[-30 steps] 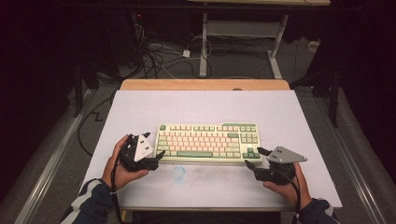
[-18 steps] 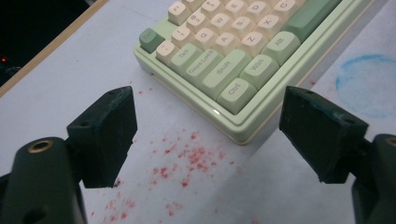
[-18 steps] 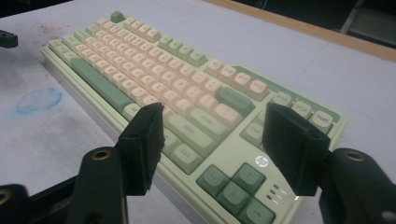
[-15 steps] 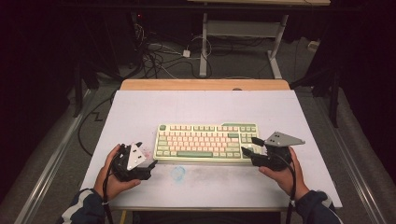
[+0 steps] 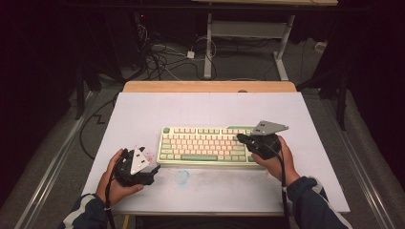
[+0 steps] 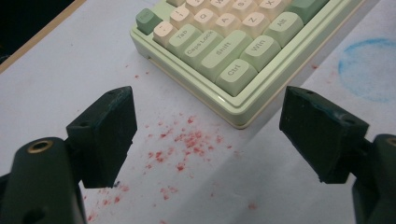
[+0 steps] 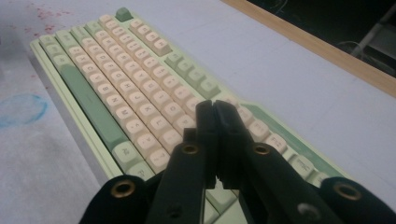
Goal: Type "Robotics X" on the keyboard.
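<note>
A pale green keyboard [image 5: 205, 143] with cream keys lies across the middle of the white table. My left gripper [image 5: 154, 170] sits by its front left corner with the jaws wide open and nothing between them. In the left gripper view the gripper [image 6: 208, 121] frames the keyboard [image 6: 224, 51] corner near the Ctrl key. My right gripper [image 5: 240, 138] hovers over the keyboard's right end. Its jaws have just been closing and now meet with nothing between them. In the right gripper view the gripper [image 7: 215, 112] hangs above the keyboard [image 7: 116, 88] key rows.
A faint blue ring stain [image 5: 182, 176] marks the table in front of the keyboard. Red specks [image 6: 187, 144] are scattered near its left corner. A wooden strip [image 5: 210, 86] edges the far side. Cables [image 5: 162, 57] and a desk frame [image 5: 208, 43] lie on the floor beyond.
The right gripper moved from the table beside the keyboard up over its right end, and its jaws went from open to shut. The left gripper stayed almost in place.
</note>
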Available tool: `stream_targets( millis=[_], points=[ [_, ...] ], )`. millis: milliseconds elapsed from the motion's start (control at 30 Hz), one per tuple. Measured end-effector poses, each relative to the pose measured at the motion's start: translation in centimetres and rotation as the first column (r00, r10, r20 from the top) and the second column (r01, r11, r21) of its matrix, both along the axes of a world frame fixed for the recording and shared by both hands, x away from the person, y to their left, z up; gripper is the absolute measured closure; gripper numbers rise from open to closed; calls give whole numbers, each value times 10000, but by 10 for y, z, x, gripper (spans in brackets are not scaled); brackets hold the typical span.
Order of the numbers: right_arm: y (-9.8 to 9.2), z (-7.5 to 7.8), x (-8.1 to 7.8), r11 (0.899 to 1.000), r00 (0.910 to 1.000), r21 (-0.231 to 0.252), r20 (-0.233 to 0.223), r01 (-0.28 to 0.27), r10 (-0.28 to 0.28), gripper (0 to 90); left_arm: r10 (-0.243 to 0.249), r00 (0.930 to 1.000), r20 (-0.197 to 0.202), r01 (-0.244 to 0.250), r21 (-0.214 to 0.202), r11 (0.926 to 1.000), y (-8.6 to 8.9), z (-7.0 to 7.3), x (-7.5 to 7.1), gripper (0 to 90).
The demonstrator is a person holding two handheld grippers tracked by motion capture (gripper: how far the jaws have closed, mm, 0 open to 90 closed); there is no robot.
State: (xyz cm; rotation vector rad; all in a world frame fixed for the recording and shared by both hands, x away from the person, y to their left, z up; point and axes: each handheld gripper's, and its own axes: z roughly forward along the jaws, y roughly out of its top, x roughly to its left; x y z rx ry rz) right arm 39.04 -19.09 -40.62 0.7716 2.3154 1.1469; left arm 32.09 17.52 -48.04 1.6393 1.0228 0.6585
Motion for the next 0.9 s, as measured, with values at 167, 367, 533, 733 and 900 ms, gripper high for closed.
stream_targets(
  millis=[167, 367, 533, 733, 900],
  points=[
    [16, -3, 9, 9992, 9997, -333, -78, -240, 238, 900, 11, 9999, -105, -11, -60, 10000, 0, -1, 1, 178],
    [31, -7, 17, 9979, 9991, -554, -276, -338, 323, 900, -48, 9999, -110, 47, -85, 10000, 0, -1, 1, 178],
    [40, -12, 24, 9966, 9985, -730, -412, -391, 361, 900, -104, 9998, -146, 104, -12, 9999, -1, -1, 0, 178],
    [52, -16, 28, 9949, 9977, -876, -486, -506, 465, 900, -173, 9997, -199, 175, 85, 9998, -2, -2, 0, 178],
    [63, -17, 32, 9929, 9970, -992, -462, -657, 614, 900, -202, 9992, -331, 209, 209, 9996, -2, -4, 0, 178]
  ],
)
